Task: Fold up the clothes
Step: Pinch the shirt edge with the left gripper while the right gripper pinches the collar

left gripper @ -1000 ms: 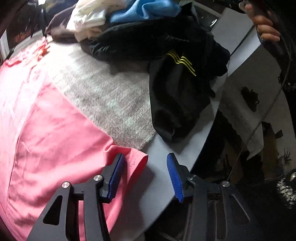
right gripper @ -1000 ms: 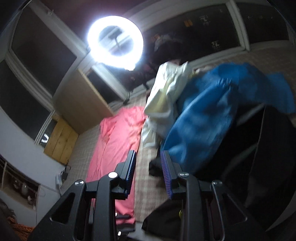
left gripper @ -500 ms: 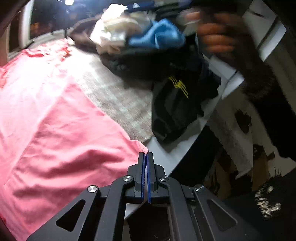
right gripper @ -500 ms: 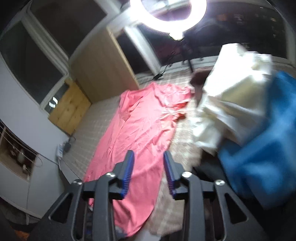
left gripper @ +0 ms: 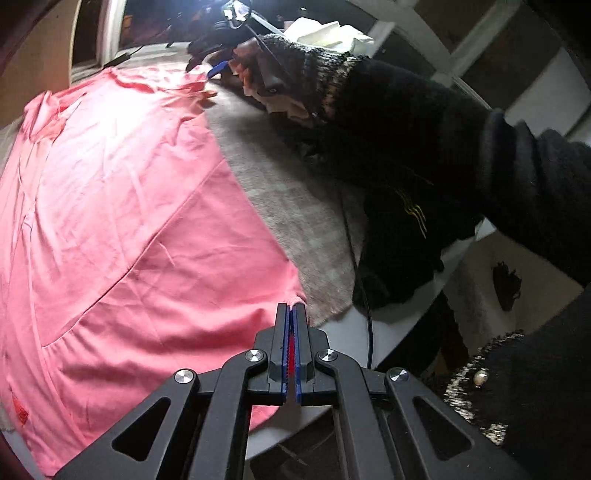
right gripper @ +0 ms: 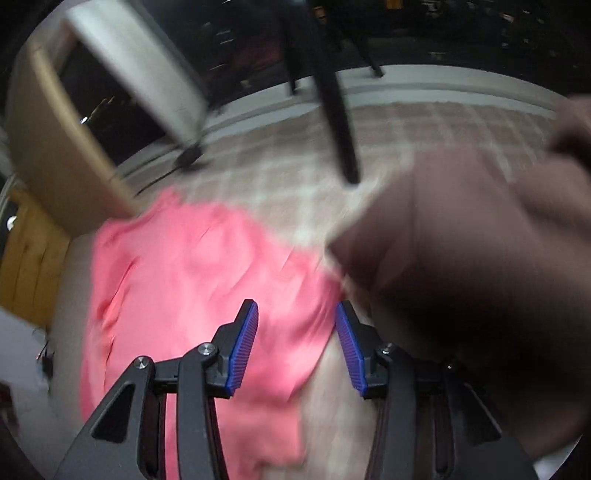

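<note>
A pink shirt [left gripper: 122,221] lies spread flat on a checked cloth over the table. My left gripper [left gripper: 291,317] is shut on the shirt's near right corner, pink fabric showing between its blue pads. My right gripper [right gripper: 295,332] is open over the far end of the pink shirt [right gripper: 184,288], its view blurred. In the left wrist view the right gripper [left gripper: 218,68] shows far off, held by a hand in a dark sleeve, at the shirt's far right corner.
A black garment with yellow stripes [left gripper: 402,236] lies right of the shirt at the table's edge. White clothes [left gripper: 321,31] are piled at the back. A brown garment [right gripper: 461,258] is close on the right. The checked cloth [left gripper: 295,206] shows between them.
My left gripper closed on the shirt's near corner. My right gripper swung from the clothes pile over to the shirt's far end and opened wider.
</note>
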`<action>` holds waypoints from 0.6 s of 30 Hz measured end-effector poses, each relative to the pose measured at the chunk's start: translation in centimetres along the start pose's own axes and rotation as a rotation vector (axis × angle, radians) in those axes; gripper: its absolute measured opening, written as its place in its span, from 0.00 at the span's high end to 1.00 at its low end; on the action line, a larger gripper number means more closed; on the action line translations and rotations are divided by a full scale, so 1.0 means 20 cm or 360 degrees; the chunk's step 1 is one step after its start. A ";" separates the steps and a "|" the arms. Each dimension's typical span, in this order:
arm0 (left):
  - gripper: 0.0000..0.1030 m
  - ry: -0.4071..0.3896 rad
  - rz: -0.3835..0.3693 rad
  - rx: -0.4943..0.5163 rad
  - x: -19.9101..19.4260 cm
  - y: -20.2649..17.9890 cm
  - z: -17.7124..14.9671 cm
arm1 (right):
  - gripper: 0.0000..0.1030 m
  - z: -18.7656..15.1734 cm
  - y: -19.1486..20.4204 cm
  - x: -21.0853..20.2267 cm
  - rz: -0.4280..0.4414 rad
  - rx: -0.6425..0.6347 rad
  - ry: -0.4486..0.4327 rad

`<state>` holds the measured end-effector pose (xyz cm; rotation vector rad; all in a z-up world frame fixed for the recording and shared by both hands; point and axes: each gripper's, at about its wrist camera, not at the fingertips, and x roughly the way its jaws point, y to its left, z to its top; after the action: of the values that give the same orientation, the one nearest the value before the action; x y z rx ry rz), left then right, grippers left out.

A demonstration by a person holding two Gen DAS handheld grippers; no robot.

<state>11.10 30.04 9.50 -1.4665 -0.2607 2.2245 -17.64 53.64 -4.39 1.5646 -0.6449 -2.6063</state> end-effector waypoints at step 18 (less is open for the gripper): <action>0.99 -0.0176 -0.0110 -0.0251 -0.10 0.18 -0.07 | 0.96 0.10 0.12 -0.11 0.0138 -0.0139 -0.0107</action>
<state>12.07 25.88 9.12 -1.3923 -0.5257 2.2762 -18.78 52.58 -0.86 1.3983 -0.5807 -2.5952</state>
